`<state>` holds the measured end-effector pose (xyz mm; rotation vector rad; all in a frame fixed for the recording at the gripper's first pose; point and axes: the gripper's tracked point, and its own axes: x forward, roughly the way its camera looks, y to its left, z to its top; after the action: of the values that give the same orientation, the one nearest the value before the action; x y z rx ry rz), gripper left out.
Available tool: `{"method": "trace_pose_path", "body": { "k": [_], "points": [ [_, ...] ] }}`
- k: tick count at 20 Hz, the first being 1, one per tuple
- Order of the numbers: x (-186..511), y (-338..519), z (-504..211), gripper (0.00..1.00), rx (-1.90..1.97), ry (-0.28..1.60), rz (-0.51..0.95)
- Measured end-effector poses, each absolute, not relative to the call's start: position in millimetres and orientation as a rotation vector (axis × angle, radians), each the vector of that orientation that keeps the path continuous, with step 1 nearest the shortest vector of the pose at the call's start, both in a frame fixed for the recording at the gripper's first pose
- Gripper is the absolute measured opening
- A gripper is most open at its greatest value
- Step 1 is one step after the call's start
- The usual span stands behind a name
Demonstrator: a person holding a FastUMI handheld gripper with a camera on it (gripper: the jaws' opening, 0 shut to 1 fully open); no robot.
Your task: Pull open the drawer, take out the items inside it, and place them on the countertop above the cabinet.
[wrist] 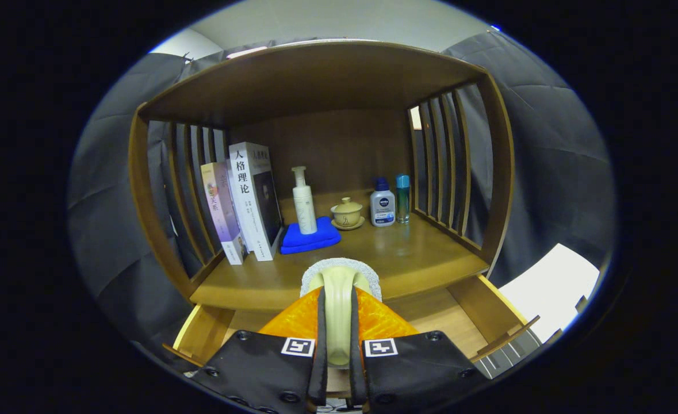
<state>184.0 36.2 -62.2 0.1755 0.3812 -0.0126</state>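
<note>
Gripper: the gripper (pixel 339 322) had both fingers closed against the pale handle of a brush (pixel 339 287), held upright between them.
Brush: its grey bristled head rose just past the fingertips, at the front edge of the countertop (pixel 431 259).
Drawer: the drawer (pixel 488 310) stood pulled open beneath the countertop, its wooden floor showing on either side of the fingers.
Books: two books (pixel 246 201) stood upright at the countertop's left edge, against the slatted side.
Blue cloth: a folded blue cloth (pixel 310 237) lay beside the books, carrying a white pump bottle (pixel 303 201).
Lidded teacup: a lidded teacup (pixel 347 214) on a saucer stood near the back edge.
Right rear corner: a lotion bottle (pixel 382 202) and a slim blue-capped bottle (pixel 402 198) stood side by side.
</note>
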Motion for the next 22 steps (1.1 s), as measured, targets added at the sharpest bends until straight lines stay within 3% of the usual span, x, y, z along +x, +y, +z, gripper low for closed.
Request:
{"method": "trace_pose_path", "body": {
  "k": [16, 19, 22],
  "points": [
    [314, 39, -82, 0.18, 0.131, 0.501, 0.066],
    [313, 29, -85, 0.28, 0.138, 0.482, 0.042],
    [314, 27, -75, 0.70, 0.168, 0.415, 0.061]
  ]
}}
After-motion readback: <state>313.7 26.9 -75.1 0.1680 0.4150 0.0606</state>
